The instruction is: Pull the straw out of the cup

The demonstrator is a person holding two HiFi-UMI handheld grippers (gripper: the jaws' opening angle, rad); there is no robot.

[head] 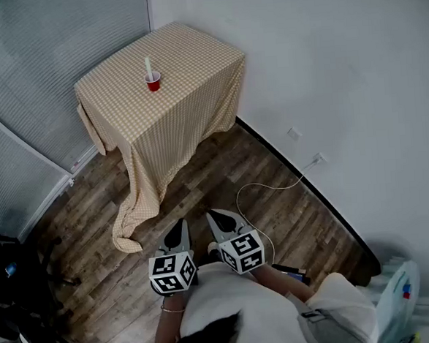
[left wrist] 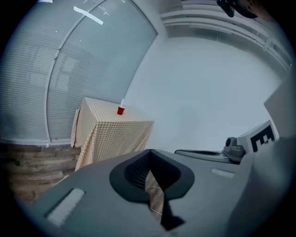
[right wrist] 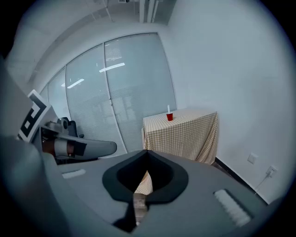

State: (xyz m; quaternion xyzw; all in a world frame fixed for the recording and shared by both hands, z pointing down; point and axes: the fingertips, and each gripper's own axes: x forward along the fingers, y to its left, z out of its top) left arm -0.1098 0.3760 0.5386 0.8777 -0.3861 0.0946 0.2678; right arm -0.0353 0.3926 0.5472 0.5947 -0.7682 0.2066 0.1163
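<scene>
Grippers sit closest to me, both low in the head view, just ahead of the person's white top. I see the left gripper with its jaw tips pressed together and nothing caught between them; its own view shows only floor through the slot behind the tips. The right gripper is likewise clamped closed on nothing, tips meeting. The two lie side by side, near each other but apart, each angled forward and a little downward, with its marker cube toward the body

Past them I see dark wood floor, where a thin white cable loops across to a wall socket on the right. A black chair stands at the left edge

Farther off, a table stands in the corner, between slatted blinds on the left and a plain white wall on the right. A tan checked cloth covers it and hangs down to the floor at the near corner. The red cup stands upright on the tabletop, toward its left side, and the white straw stands in it, rising above the rim. Cup and straw are well apart from both grippers, and each gripper view shows them small in the distance
</scene>
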